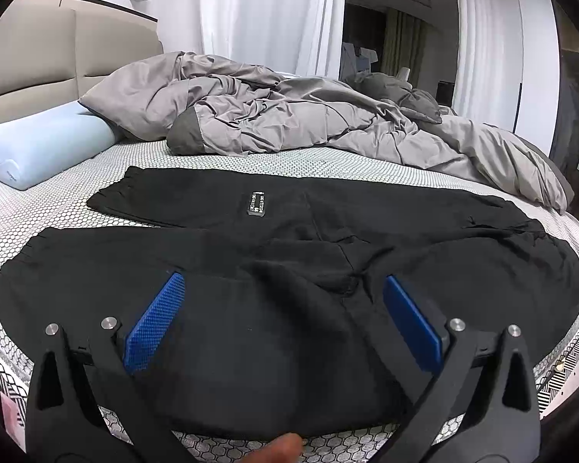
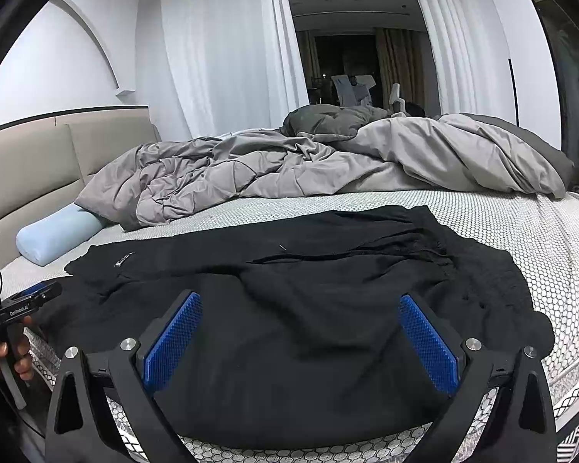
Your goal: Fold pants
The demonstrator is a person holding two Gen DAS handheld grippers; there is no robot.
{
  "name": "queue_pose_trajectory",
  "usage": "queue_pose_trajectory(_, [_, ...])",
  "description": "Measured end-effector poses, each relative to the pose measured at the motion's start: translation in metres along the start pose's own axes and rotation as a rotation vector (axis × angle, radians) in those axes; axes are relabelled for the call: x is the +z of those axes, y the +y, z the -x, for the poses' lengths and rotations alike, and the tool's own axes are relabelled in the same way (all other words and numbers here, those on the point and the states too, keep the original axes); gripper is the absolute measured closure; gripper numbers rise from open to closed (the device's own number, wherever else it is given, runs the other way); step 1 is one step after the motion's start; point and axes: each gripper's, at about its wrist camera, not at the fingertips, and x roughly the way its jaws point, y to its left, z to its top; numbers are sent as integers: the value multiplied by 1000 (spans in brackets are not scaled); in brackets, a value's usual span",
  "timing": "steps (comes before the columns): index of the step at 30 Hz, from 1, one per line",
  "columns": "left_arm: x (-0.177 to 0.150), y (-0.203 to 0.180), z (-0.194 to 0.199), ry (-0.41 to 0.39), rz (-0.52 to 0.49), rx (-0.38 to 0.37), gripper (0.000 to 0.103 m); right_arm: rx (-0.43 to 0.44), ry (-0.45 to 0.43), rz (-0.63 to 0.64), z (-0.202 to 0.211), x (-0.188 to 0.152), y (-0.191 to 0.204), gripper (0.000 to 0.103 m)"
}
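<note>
Black pants (image 1: 289, 239) lie spread flat on the bed, both legs running to the left, a small label (image 1: 257, 204) on the far leg. The left gripper (image 1: 283, 289) hovers open just above the near leg, blue pads (image 1: 154, 324) wide apart, nothing between them. In the right wrist view the same pants (image 2: 308, 308) show their gathered waistband (image 2: 424, 254) at the right. My right gripper (image 2: 301, 308) is open over the seat area, holding nothing. The left gripper's body (image 2: 23, 305), in a hand, shows at the far left edge.
A crumpled grey duvet (image 1: 308, 115) fills the far half of the bed. A light blue pillow (image 1: 38, 146) lies at the left by the beige headboard (image 1: 38, 58). The honeycomb-patterned mattress cover (image 2: 540, 231) is bare right of the pants. White curtains hang behind.
</note>
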Motion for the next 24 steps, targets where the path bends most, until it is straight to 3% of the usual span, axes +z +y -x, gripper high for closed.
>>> queue_pose_trajectory(12, [-2, 7, -3, 0, 17, 10, 1, -10, -8, -20, 3, 2, -5, 0])
queue_pose_trajectory(18, [4, 33, 13, -9, 106, 13, 1, -26, 7, -59, 3, 4, -16, 0])
queue_pose_trajectory(24, [4, 96, 49, -5, 267, 99, 1, -41, 37, -117, 6, 6, -33, 0])
